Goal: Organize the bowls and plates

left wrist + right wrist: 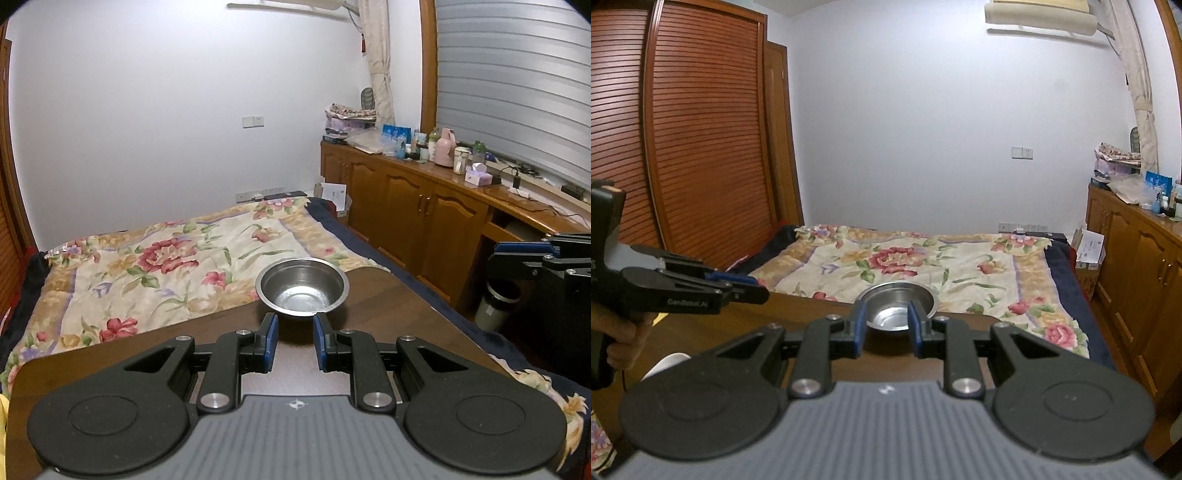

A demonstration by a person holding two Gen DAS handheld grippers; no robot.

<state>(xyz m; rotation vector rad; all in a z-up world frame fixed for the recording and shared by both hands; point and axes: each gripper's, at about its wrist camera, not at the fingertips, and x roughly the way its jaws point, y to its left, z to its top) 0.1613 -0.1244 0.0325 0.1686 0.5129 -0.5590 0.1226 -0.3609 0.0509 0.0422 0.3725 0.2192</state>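
A steel bowl (302,288) (897,306) stands empty and upright on the brown wooden table (388,306) (798,310), near its far edge by the bed. My left gripper (295,321) is open just short of the bowl's near rim, with nothing between its blue pads (272,332). The right wrist view shows it from the side (757,288), held by a hand (624,328). My right gripper (887,308) is open and empty; the bowl shows through its gap, further ahead. In the left wrist view it hangs off to the right (496,254), apart from the bowl.
A bed with a floral blanket (166,269) lies beyond the table. A wooden cabinet (424,206) with bottles and boxes runs along the right, a bin (495,302) below it. Louvred wardrobe doors (701,147) stand left. A white round object (665,363) is partly hidden at lower left.
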